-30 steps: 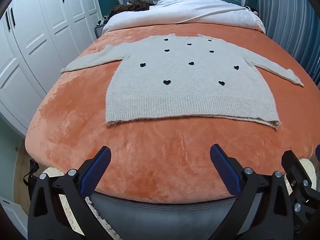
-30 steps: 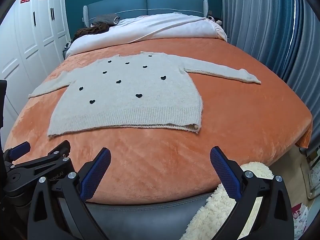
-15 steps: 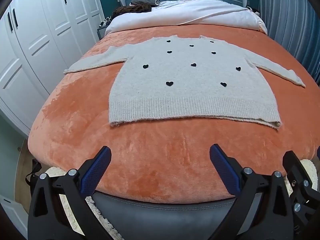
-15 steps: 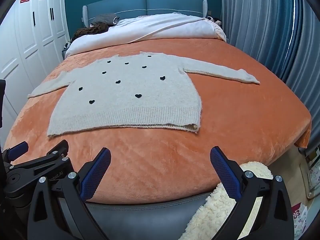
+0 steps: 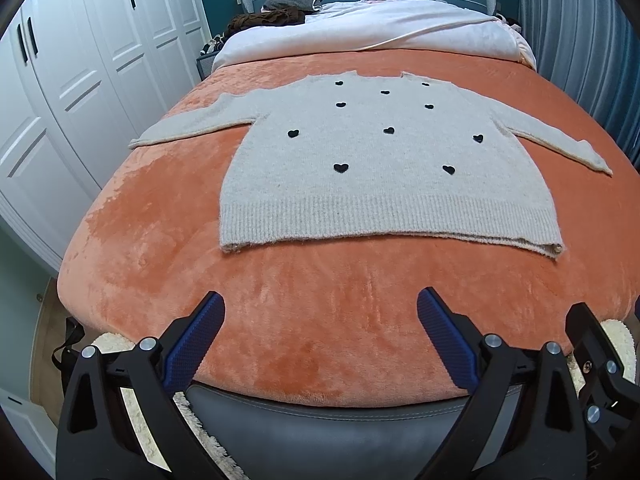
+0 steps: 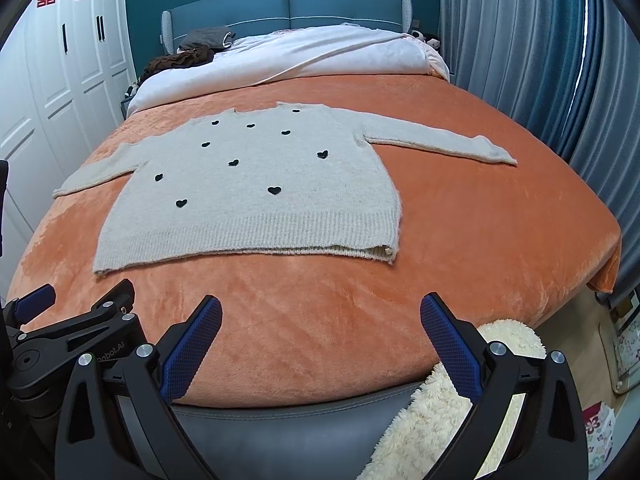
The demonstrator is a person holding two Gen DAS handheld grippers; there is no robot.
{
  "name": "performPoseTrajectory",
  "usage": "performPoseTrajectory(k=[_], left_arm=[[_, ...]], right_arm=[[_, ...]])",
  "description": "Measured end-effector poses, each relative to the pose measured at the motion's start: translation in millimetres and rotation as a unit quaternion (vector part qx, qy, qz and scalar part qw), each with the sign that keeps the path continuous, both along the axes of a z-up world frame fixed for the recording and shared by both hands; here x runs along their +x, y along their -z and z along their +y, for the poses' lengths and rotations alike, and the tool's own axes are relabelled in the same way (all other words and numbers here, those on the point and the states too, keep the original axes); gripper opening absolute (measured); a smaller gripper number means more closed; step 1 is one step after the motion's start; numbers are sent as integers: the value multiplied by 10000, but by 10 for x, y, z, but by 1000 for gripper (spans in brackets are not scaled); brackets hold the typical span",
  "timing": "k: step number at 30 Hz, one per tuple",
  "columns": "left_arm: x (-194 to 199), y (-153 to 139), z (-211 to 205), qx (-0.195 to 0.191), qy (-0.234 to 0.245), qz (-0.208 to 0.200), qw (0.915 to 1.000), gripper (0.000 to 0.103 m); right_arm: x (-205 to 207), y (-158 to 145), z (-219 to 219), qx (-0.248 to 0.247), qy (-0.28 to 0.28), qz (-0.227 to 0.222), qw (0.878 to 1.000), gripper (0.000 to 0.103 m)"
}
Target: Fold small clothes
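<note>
A small beige knit sweater (image 5: 384,172) with black hearts lies flat on the orange blanket (image 5: 160,264), sleeves spread out to both sides, hem toward me. It also shows in the right wrist view (image 6: 256,200). My left gripper (image 5: 320,316) is open and empty, hovering over the bed's near edge, short of the hem. My right gripper (image 6: 320,320) is open and empty too, over the near edge, to the right of the left one. The left gripper's body (image 6: 68,340) shows at the lower left of the right wrist view.
A white duvet (image 5: 376,36) and dark clothes (image 5: 276,16) lie at the head of the bed. White wardrobes (image 5: 72,64) stand on the left, blue curtains (image 6: 560,72) on the right. A cream fluffy rug (image 6: 440,412) lies on the floor below the bed's foot.
Both grippers have drifted slightly; the left wrist view shifted a little, bringing the sweater lower and rightward in frame. Both stay open. The sweater has not moved.
</note>
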State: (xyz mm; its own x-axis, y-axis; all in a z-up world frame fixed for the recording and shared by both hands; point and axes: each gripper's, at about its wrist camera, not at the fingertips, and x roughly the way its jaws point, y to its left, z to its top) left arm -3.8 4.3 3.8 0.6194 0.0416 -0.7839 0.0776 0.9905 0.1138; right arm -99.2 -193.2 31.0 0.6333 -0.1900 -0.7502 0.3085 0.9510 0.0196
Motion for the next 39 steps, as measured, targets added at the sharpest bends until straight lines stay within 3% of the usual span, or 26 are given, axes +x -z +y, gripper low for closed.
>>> performPoseTrajectory(k=[39], left_arm=[[-8,-2,3,22,-25,-38,10000,94]], right_arm=[[-6,-2,-15,-9,17,3,10000,98]])
